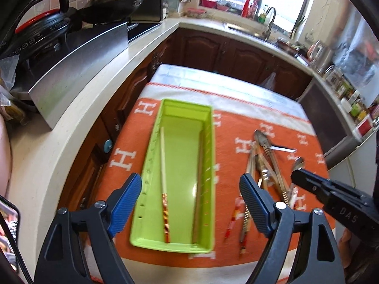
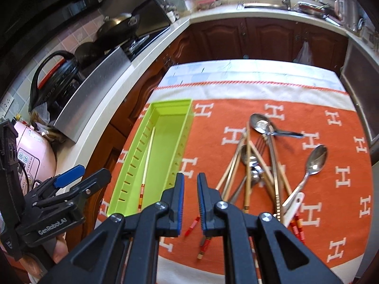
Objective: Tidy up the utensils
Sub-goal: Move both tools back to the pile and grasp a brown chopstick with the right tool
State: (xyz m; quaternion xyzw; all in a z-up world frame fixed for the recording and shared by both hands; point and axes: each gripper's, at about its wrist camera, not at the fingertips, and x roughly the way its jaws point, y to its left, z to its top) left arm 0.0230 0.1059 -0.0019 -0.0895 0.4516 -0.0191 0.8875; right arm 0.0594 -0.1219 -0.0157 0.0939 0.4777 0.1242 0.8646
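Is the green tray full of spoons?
No, the green tray holds only two chopsticks; the spoons lie outside on the orange cloth.

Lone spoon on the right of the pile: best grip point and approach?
Take the spoon mid-handle, from above, jaws across the handle. That stretch lies bare on the cloth; its lower end seems to run into the utensil pile by a white handle.
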